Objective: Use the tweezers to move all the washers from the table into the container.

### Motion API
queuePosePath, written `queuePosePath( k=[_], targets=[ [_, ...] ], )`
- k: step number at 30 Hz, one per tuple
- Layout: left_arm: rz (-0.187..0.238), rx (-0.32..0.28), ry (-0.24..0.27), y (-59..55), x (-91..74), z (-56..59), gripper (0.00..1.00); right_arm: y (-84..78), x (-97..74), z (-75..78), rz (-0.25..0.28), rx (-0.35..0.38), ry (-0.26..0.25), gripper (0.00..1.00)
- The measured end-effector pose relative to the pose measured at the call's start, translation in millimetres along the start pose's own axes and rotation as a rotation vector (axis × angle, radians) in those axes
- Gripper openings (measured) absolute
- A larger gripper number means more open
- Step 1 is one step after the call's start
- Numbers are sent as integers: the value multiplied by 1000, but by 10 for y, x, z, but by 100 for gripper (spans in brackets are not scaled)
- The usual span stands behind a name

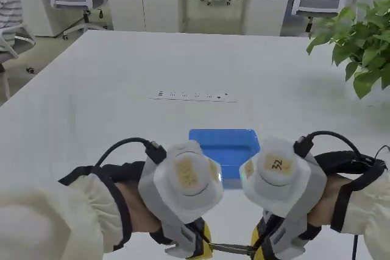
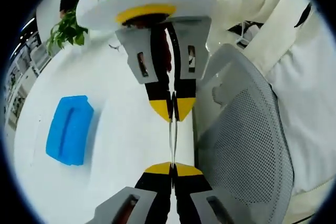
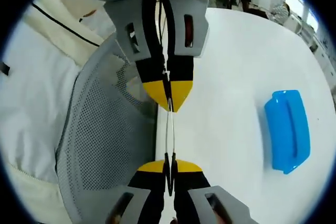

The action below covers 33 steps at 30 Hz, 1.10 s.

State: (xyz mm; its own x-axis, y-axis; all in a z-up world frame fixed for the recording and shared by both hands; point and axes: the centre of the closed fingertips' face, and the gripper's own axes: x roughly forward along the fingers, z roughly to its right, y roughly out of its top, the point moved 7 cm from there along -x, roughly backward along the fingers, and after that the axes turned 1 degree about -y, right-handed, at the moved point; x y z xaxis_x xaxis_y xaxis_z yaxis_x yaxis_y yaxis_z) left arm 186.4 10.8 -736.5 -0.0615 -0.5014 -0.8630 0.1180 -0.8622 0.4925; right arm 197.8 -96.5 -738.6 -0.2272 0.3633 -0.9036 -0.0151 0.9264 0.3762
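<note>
Tweezers are held in the air btw. the two tongs. Long axis runs 9-to-3 o'clock in head view, approx. level; which end is the tip I cannot tell. Left tongs are closed tight on the 9 o'clock end and right tongs closed tight on the 3 o'clock end, nose to nose. Blue container sits near, at 12 o'clock from the tweezers, long side parallel to them, on the white counter. Tweezers hang about over the near counter edge, w/ a mesh chair just behind. Open surface runs beyond the container to the power strip; plant at 2 o'clock.
</note>
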Motion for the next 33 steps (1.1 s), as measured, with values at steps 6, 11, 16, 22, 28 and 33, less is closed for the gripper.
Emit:
queuePosePath(
  k=[6, 11, 16, 22, 28, 33],
  targets=[
    [-33, -36, 87, -117, 165, -230, 0, -62, 118, 234, 91, -32, -86, 1],
    [-38, -34, 151, -171, 331, -418, 0, -167, 266, 450, 130, 0, -149, 2],
    [-69, -31, 158, -192, 488, -502, 0, -272, 419, 550, 131, 25, -190, 3],
    [-116, -5, 130, -204, 573, -548, 0, -349, 517, 566, 155, 60, -201, 4],
    [-141, -6, 119, -213, 674, -570, 0, -406, 568, 594, 144, 109, -225, 8],
    [-175, -21, 102, -258, 714, -597, 0, -445, 477, 585, 198, 191, -260, 15]
  ],
)
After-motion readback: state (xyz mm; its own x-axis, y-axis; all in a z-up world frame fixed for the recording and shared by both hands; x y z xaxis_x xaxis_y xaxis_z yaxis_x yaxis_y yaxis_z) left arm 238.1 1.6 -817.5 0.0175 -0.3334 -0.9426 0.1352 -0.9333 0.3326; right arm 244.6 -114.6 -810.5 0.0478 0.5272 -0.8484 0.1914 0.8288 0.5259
